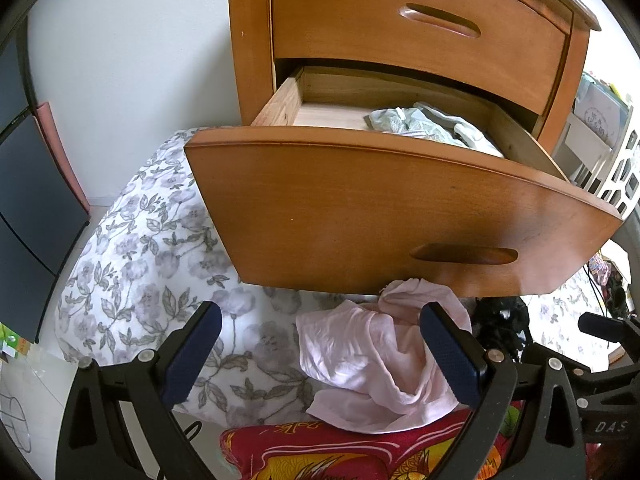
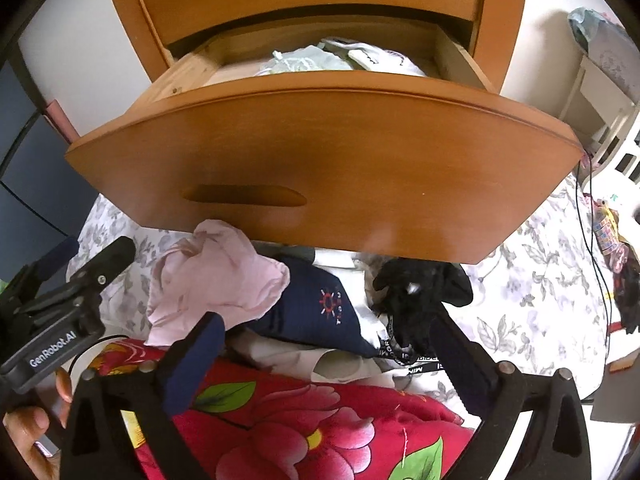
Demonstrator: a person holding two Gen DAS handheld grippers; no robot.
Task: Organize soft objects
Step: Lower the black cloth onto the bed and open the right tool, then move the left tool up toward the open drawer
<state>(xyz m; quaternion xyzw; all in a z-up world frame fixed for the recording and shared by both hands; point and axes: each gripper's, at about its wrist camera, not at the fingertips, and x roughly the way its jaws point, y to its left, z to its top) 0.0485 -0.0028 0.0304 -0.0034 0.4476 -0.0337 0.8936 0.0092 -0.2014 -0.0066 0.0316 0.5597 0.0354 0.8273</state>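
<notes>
A pink garment lies crumpled on the bed below the open wooden drawer. My left gripper is open, its fingers spread to either side of the pink garment's left part, not closed on it. In the right wrist view the pink garment lies next to a navy garment and a black garment. My right gripper is open and empty over the navy one. The drawer holds pale green and white clothes, which also show in the left wrist view.
The bed has a grey floral sheet and a red floral blanket in front. The drawer front overhangs the clothes pile. A white shelf unit stands to the right. A dark cabinet stands at left.
</notes>
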